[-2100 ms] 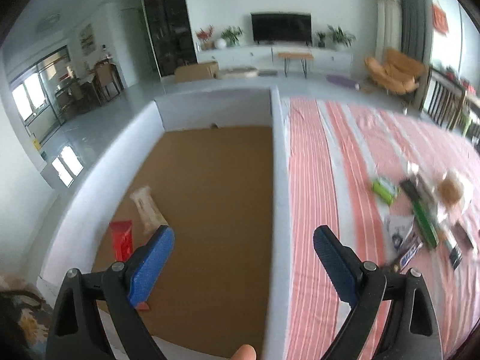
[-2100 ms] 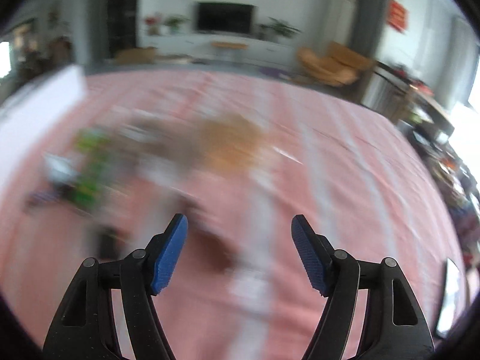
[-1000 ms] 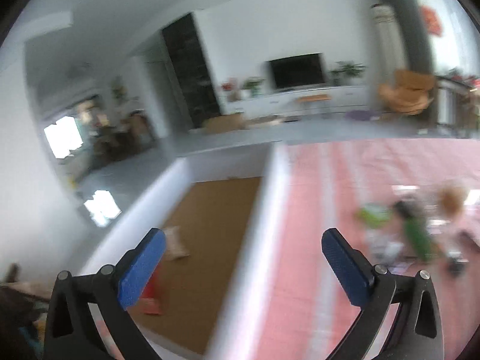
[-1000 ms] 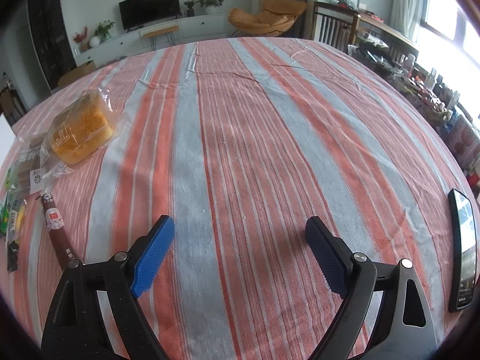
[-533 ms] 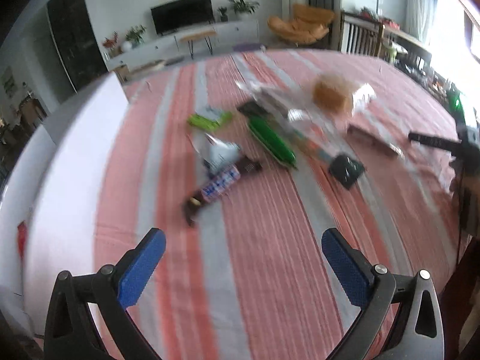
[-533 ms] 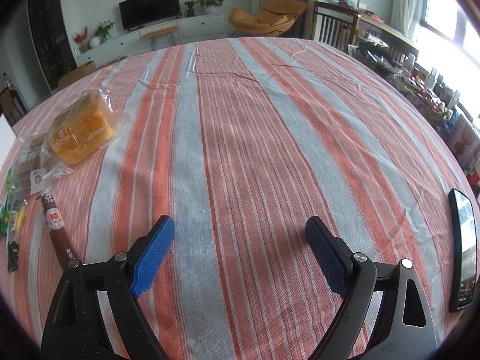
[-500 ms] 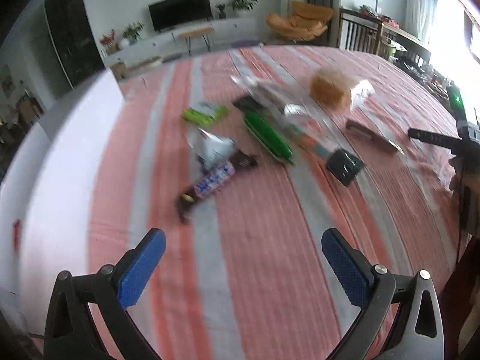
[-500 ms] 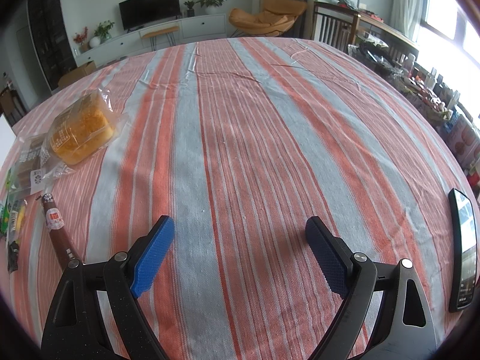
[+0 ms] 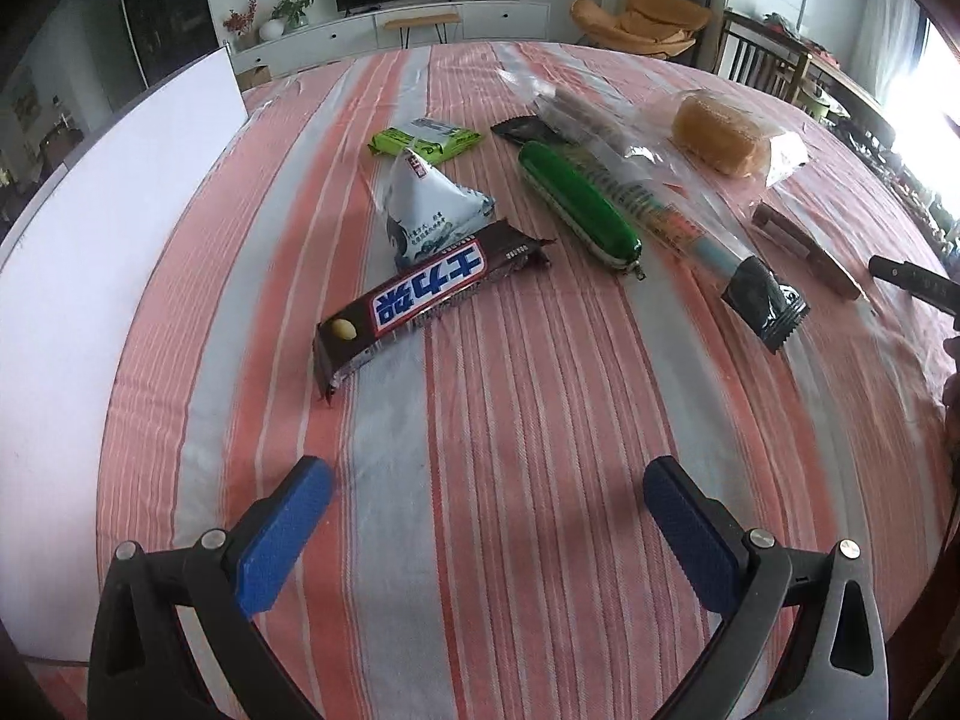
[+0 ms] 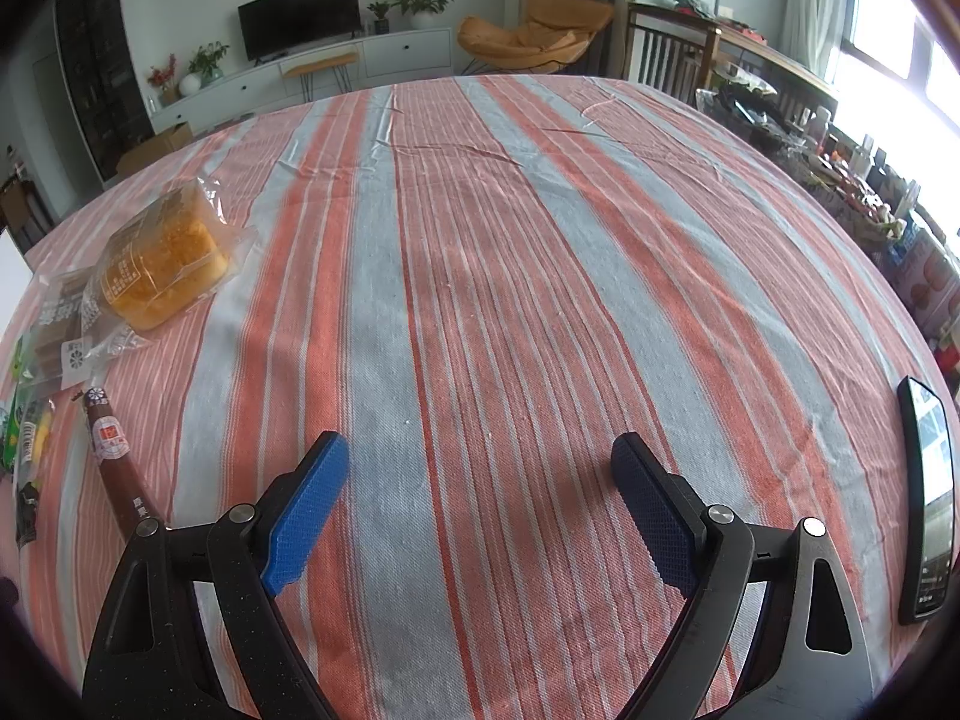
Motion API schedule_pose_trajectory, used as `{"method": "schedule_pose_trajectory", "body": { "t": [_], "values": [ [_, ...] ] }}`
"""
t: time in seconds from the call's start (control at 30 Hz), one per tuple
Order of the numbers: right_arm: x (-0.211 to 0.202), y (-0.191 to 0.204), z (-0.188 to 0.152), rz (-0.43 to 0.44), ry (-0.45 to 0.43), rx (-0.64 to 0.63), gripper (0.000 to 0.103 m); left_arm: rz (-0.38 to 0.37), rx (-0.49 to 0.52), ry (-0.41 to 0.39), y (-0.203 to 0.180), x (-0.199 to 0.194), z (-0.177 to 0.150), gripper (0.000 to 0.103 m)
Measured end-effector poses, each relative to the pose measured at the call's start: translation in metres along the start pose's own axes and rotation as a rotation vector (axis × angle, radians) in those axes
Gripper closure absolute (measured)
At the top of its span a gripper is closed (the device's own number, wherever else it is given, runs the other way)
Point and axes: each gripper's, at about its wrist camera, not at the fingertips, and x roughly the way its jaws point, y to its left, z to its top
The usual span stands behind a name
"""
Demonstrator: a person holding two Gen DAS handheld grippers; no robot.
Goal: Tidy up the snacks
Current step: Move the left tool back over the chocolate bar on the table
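Several snacks lie on the striped tablecloth (image 9: 540, 420) in the left wrist view: a brown chocolate bar (image 9: 420, 300), a white pyramid pouch (image 9: 429, 213), a green packet (image 9: 426, 141), a green sausage (image 9: 579, 204), a long clear pack (image 9: 648, 204), a small black sachet (image 9: 765, 303), a wrapped yellow cake (image 9: 720, 135) and a brown stick (image 9: 807, 252). My left gripper (image 9: 486, 510) is open, hovering short of the chocolate bar. My right gripper (image 10: 480, 492) is open over bare cloth, with the cake (image 10: 159, 255) and brown stick (image 10: 114, 462) to its left.
The white wall of a box (image 9: 78, 300) runs along the table's left side. A black phone (image 10: 927, 498) lies at the right edge. The other gripper's tip (image 9: 912, 279) shows at the far right of the left wrist view. Living-room furniture stands beyond.
My left gripper has swung from above the box, which holds a red packet and a pale one, over to the snack pile and come closer to the chocolate bar. The right gripper stays still.
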Motion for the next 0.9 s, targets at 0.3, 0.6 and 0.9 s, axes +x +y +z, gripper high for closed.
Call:
{"method": "schedule_pose_trajectory", "body": {
  "t": [0.3, 0.6, 0.9],
  "values": [
    [0.0007, -0.0002, 0.0001, 0.002, 0.0, 0.0, 0.011, 0.005, -0.005, -0.031, 0.0013, -0.0004, -0.0014, 0.0],
    [0.0011, -0.0002, 0.0003, 0.002, -0.001, 0.001, 0.011, 0.006, -0.006, -0.046, 0.0006, -0.0006, -0.0027, 0.0],
    [0.0017, -0.0004, 0.0004, 0.004, -0.001, 0.001, 0.011, 0.009, -0.01, -0.044, 0.0003, -0.0004, -0.0029, 0.0]
  ]
}}
